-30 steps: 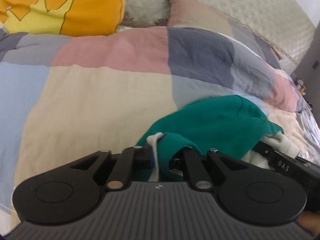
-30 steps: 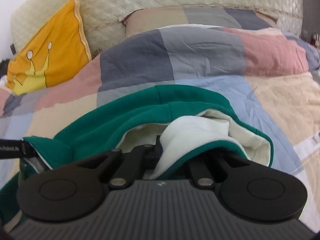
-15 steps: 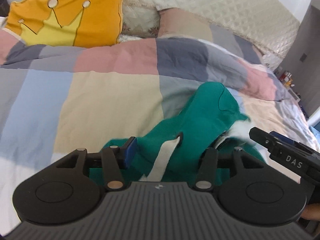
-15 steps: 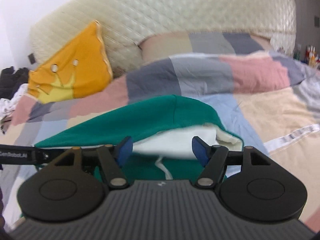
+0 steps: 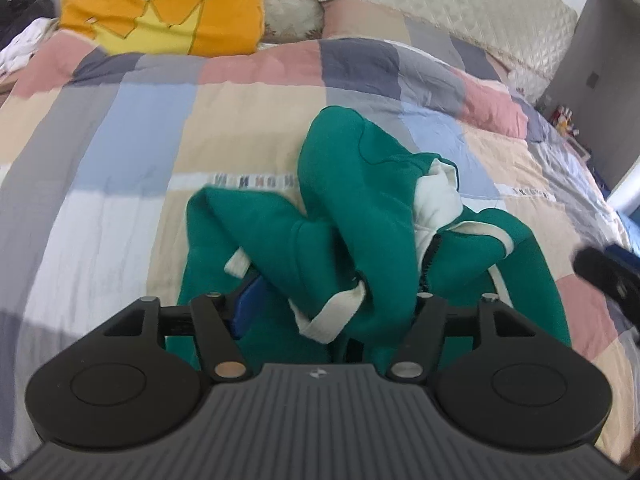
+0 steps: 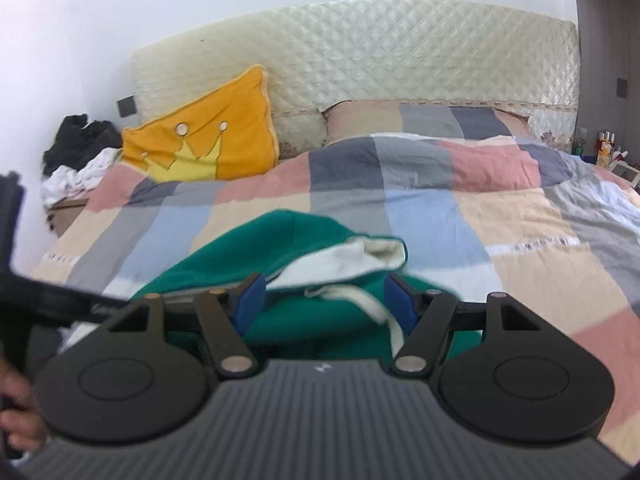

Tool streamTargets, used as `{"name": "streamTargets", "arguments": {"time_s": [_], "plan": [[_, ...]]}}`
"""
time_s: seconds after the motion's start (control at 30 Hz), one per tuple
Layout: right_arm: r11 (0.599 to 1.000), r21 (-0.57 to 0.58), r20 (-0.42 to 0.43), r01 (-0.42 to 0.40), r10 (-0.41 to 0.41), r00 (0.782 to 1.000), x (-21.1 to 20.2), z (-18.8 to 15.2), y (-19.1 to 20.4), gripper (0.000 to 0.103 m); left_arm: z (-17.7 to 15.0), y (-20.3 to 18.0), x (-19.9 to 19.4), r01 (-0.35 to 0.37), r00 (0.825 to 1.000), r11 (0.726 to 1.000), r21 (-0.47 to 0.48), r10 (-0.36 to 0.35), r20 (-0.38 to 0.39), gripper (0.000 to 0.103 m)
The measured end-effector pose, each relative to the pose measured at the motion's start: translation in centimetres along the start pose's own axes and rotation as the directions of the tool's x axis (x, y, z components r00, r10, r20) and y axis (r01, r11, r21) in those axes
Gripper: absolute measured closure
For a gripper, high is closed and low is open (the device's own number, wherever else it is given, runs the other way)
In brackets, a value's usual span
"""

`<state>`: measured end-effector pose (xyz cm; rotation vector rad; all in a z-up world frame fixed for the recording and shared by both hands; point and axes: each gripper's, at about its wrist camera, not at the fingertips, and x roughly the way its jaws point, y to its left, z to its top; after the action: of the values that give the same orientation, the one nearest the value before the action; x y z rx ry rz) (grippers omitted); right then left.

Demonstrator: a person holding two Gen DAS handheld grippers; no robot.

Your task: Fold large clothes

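Observation:
A green hoodie (image 5: pixel 360 200) with white lining and white drawcords lies bunched on the checked duvet (image 5: pixel 140 128) in the left wrist view. My left gripper (image 5: pixel 324 308) is open, its blue pads apart, with green cloth and a white cord lying between them. In the right wrist view the hoodie (image 6: pixel 256 248) sits just ahead of my right gripper (image 6: pixel 324 300), which is open, with the white hood lining (image 6: pixel 352 260) and a cord between its pads. The right gripper's tip shows at the right edge of the left wrist view (image 5: pixel 604 272).
An orange crown cushion (image 6: pixel 208 140) and a checked pillow (image 6: pixel 420 120) lean against the quilted cream headboard (image 6: pixel 360 60). Dark and white clothes (image 6: pixel 76 156) pile at the bed's left. Bottles (image 6: pixel 604 144) stand on a stand at the right.
Both grippers have opened and let go of the hoodie, then drawn back and up. The hoodie has dropped into a bunch on the duvet.

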<state>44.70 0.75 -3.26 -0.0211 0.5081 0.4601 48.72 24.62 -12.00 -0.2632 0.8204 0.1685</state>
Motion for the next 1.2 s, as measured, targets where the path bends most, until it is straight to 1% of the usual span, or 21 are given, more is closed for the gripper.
{"name": "streamTargets", "arguments": {"time_s": [0.03,0.13,0.2,0.27,0.33,0.43,0.53,0.63,0.67,0.77,0.83,0.93,1.07,1.13,1.2], "plan": [[1.000,0.005,0.006,-0.009,0.009,1.000,-0.8,-0.9,0.1,0.036,-1.2,0.3,-0.1,-0.005,1.000,1.000,-0.008,0.005,0.018,0.033],[0.999,0.027,0.008,-0.031,0.031,0.999,-2.5,-3.7,0.0,0.036,-3.1,1.0,0.3,-0.002,0.999,0.999,-0.036,0.004,0.043,0.031],[0.999,0.030,0.001,-0.045,0.045,0.999,-3.0,-5.5,-0.3,0.036,-3.5,1.5,1.0,0.015,0.999,0.998,-0.066,-0.013,0.039,0.028],[0.998,0.037,-0.004,-0.059,0.060,0.998,-3.0,-7.0,-0.7,0.036,-3.1,1.5,1.7,0.021,0.999,0.997,-0.079,-0.019,0.028,0.027],[0.997,0.039,0.004,-0.063,0.063,0.998,-2.6,-8.4,-1.3,0.036,-2.2,0.9,2.6,0.000,1.000,0.999,-0.054,0.001,0.023,0.025],[0.998,0.041,0.007,-0.053,0.052,0.999,-1.0,-10.2,-2.1,0.036,-0.3,-0.7,4.0,-0.052,0.999,0.999,0.007,0.052,0.016,0.024],[0.994,0.075,0.007,-0.076,0.075,0.997,0.4,-10.9,-2.9,0.036,1.7,-2.6,5.4,-0.074,0.997,0.995,0.073,0.073,0.012,0.024],[0.993,0.089,0.020,-0.082,0.080,0.997,1.5,-10.9,-3.6,0.036,3.9,-4.9,6.5,-0.108,0.994,0.982,0.153,0.108,0.004,0.024],[0.992,0.092,0.029,-0.085,0.082,0.996,1.7,-10.9,-3.8,0.036,4.5,-5.5,6.7,-0.109,0.994,0.979,0.172,0.110,0.003,0.024],[0.989,0.109,0.037,-0.096,0.092,0.995,2.1,-11.3,-4.7,0.036,6.0,-7.1,6.2,-0.079,0.997,0.973,0.218,0.082,-0.001,0.024],[0.986,0.133,0.031,-0.101,0.098,0.995,2.3,-11.5,-5.2,0.036,6.6,-7.7,5.6,-0.064,0.998,0.968,0.243,0.061,0.023,0.025],[0.976,0.181,0.026,-0.118,0.116,0.993,2.4,-11.4,-5.6,0.036,7.5,-8.2,5.7,-0.068,0.998,0.964,0.256,0.069,0.005,0.025],[0.976,0.192,0.053,-0.099,0.091,0.994,1.7,-11.3,-6.1,0.036,8.7,-7.8,5.1,0.001,0.999,0.984,0.177,0.005,-0.036,0.025],[0.972,0.215,0.059,-0.099,0.088,0.994,1.3,-11.2,-6.5,0.036,8.9,-7.5,4.6,0.032,0.997,0.989,0.147,-0.021,-0.078,0.024],[0.969,0.228,0.062,-0.097,0.085,0.995,1.1,-11.1,-6.8,0.036,8.8,-7.1,3.8,0.048,0.995,0.991,0.125,-0.036,-0.096,0.024]]}}
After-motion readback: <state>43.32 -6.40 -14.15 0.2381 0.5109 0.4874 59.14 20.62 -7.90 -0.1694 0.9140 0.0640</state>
